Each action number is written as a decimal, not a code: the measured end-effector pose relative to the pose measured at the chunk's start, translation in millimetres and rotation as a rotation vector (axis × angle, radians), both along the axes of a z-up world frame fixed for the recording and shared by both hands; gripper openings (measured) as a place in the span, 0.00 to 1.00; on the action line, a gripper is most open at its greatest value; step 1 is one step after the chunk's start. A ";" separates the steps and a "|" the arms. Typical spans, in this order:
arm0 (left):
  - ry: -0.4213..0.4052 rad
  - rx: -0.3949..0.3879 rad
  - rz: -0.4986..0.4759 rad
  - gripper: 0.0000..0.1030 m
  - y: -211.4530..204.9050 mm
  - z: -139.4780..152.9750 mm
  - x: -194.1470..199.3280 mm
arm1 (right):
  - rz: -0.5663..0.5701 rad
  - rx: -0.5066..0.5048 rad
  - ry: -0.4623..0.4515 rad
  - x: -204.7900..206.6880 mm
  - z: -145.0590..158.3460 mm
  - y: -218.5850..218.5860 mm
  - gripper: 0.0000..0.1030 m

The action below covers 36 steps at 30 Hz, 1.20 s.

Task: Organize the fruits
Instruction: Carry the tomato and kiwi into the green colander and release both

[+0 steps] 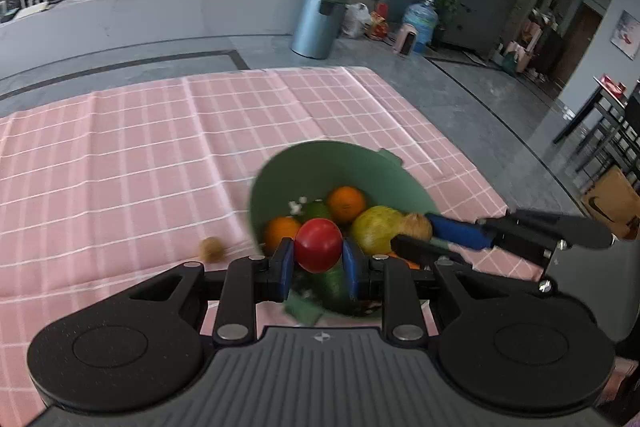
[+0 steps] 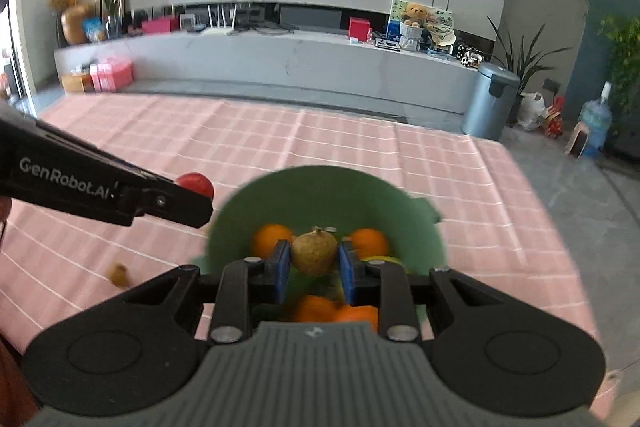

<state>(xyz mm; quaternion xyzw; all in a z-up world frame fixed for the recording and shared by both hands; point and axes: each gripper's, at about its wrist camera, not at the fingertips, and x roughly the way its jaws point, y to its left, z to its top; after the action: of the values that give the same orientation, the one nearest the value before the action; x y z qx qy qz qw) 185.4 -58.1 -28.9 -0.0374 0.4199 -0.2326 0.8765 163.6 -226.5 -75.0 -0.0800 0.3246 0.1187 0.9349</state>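
Holding one fruit in each gripper above the green bucket (image 1: 320, 167).
Left gripper (image 1: 319, 259) clamps a red tomato (image 1: 319, 245); right gripper (image 2: 314, 263) clamps a brown pear (image 2: 314, 251), both lifted clear for sorting.

**Fruit status: two pieces lifted, rest in the green bowl**

Red tomato-like fruit (image 1: 319, 245): round, glossy, clamped between the left tongs' blue pads, held over the near rim of the green bowl (image 1: 340, 167). Brownish pear-like fruit (image 2: 314, 253): dull, speckled, stem up, clamped in the right tongs above the bowl. Bowl sits on the pink checked worktop, holding oranges (image 1: 346, 203), a yellow-green fruit (image 1: 376, 229) and a dark green one (image 1: 316, 211). Small brown fruit (image 1: 211, 248) lies loose on the worktop, left of the bowl.
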 end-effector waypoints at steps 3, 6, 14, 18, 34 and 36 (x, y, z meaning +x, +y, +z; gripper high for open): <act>0.034 0.007 -0.045 0.28 -16.1 -8.6 9.0 | 0.009 -0.031 0.022 14.7 0.5 -12.8 0.21; 0.068 0.023 -0.085 0.28 -30.1 -18.3 17.3 | 0.028 -0.043 0.044 28.6 -1.2 -18.3 0.21; 0.120 0.030 -0.095 0.28 -36.8 -39.7 36.4 | 0.065 -0.110 0.097 60.0 -21.2 -14.8 0.21; 0.128 0.039 -0.092 0.28 -36.5 -46.2 42.1 | 0.069 -0.107 0.123 69.2 -29.0 -15.7 0.21; 0.136 0.007 -0.057 0.34 -26.3 -51.6 44.6 | 0.094 -0.132 0.142 72.3 -39.0 -10.9 0.23; 0.118 0.017 -0.044 0.38 -24.3 -46.0 41.9 | 0.094 -0.137 0.135 71.0 -37.0 -9.6 0.25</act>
<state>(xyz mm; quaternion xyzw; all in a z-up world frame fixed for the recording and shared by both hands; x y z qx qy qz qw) 227.3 -82.5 -74.8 -0.0344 0.4736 -0.2457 0.8450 234.6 -236.1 -112.0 -0.1508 0.3903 0.1449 0.8966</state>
